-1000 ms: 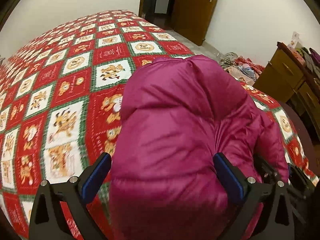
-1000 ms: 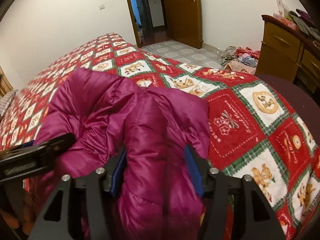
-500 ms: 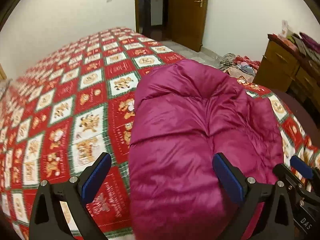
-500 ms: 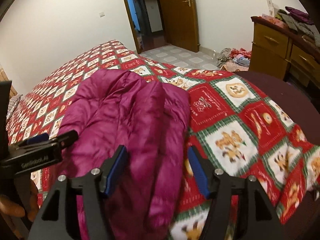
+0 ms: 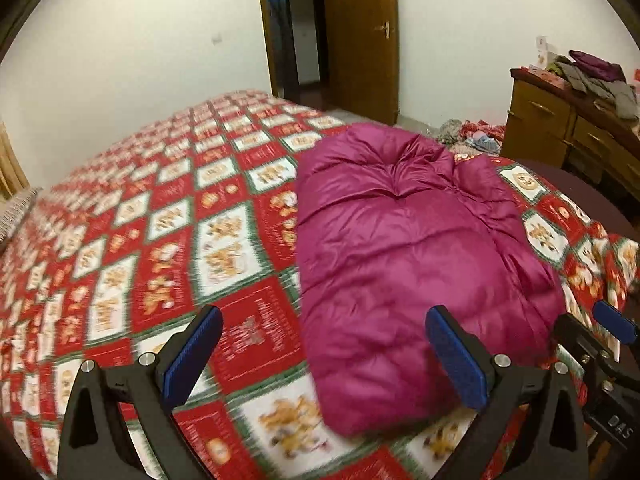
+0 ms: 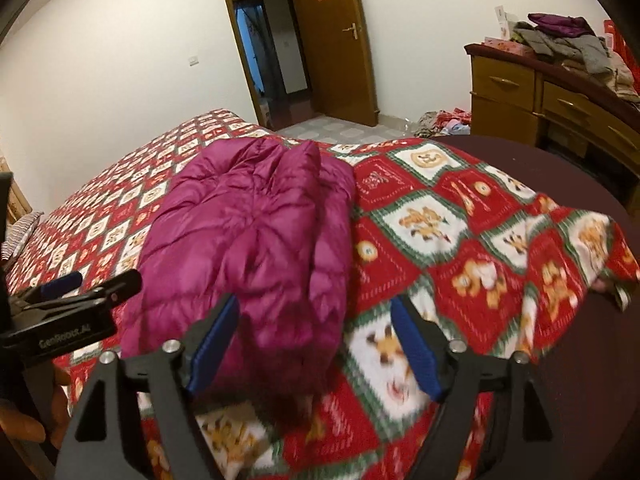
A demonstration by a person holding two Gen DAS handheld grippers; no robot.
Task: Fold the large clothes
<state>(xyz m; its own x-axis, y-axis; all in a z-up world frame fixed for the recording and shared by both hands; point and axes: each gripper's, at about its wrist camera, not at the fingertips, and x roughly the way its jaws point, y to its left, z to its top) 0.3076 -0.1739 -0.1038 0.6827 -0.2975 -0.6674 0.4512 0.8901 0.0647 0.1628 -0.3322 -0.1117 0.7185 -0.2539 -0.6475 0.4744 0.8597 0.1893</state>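
A magenta puffer jacket (image 5: 404, 264) lies folded into a long bundle on a bed (image 5: 160, 216) spread with a red, green and white checked quilt, near the bed's right-hand edge and running away from both cameras; the left gripper (image 5: 324, 354) stands with its 2 blue-padded jaws spread wide, the left pad over bare quilt and the right pad in front of the jacket's near end, neither pressing on it; the right gripper (image 6: 316, 342) has its jaws opening, the jacket's near right corner showing between them but no pad squeezing the fabric; a wooden dresser (image 6: 532, 96) stacked with clothes stands to the right; an open wooden door (image 5: 360, 36) is beyond the bed.
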